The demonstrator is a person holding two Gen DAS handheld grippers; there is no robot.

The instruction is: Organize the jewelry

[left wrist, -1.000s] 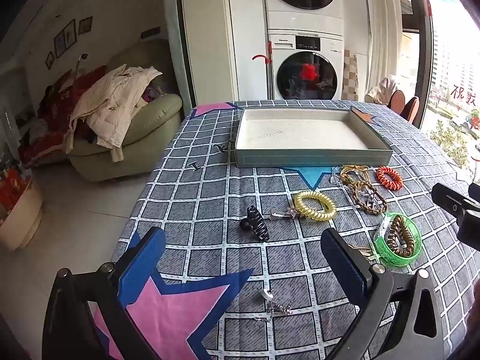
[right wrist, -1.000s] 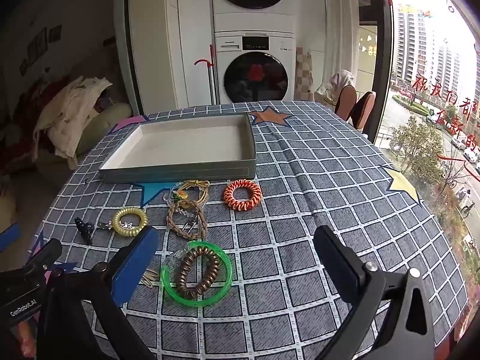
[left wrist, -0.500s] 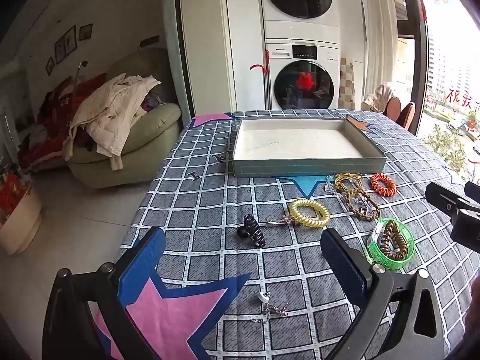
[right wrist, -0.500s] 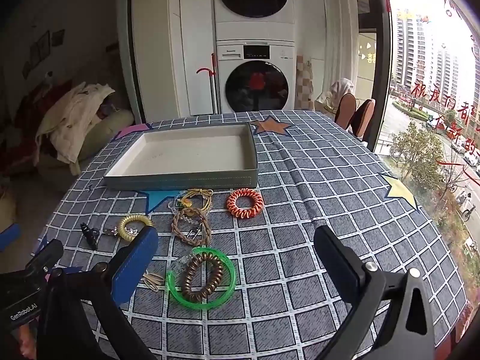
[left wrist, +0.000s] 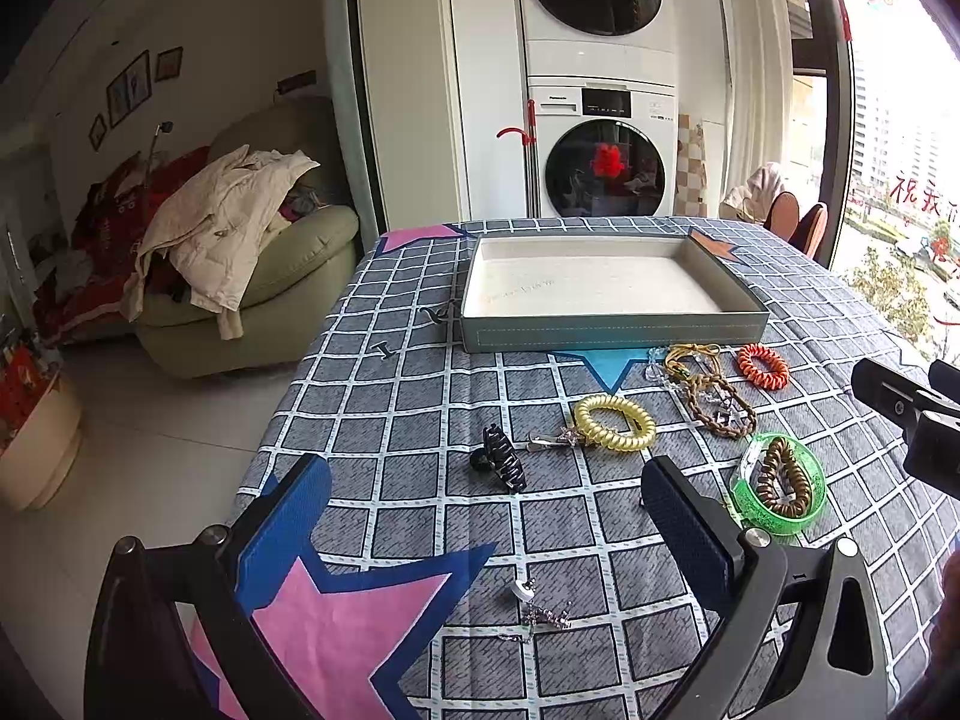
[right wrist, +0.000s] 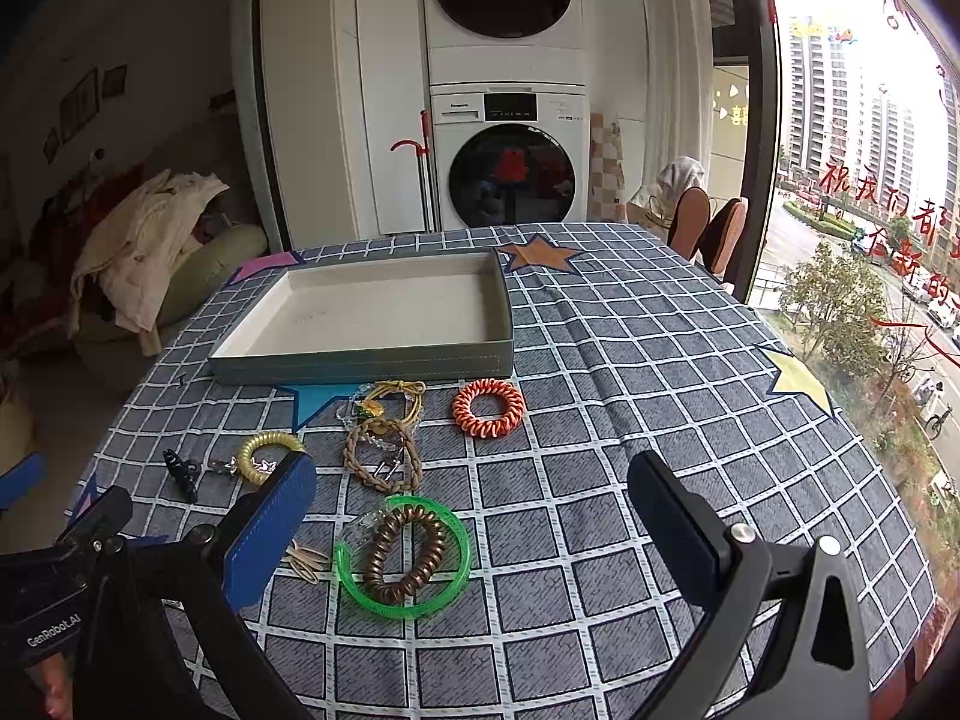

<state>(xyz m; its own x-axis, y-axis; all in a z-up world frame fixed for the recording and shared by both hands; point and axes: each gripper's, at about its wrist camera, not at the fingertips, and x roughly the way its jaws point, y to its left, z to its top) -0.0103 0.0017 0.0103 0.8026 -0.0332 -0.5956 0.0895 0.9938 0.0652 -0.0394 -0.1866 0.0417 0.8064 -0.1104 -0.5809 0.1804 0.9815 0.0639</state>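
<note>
Both cameras are sitting a little higher and further back than a second ago, so the jewelry is looking smaller, while nothing on the table (left wrist: 840, 312) is shifting. Nearest, the left gripper (left wrist: 486, 516) is hanging wide apart over a small silver earring (left wrist: 534, 606) on the pink star, holding nothing. Just beyond it, a black hair claw (left wrist: 501, 459) is lying beside a yellow coil tie (left wrist: 612, 423). To the right, the right gripper (right wrist: 474, 516) is also spreading wide and holding nothing above a green bangle (right wrist: 403, 558) that is ringing a brown coil tie (right wrist: 405, 552). Further on, a braided bracelet (right wrist: 381, 456), a yellow cord (right wrist: 396, 393) and an orange coil tie (right wrist: 489, 408) are lying near the tray (right wrist: 360, 363), which is sitting at the far end.
</note>
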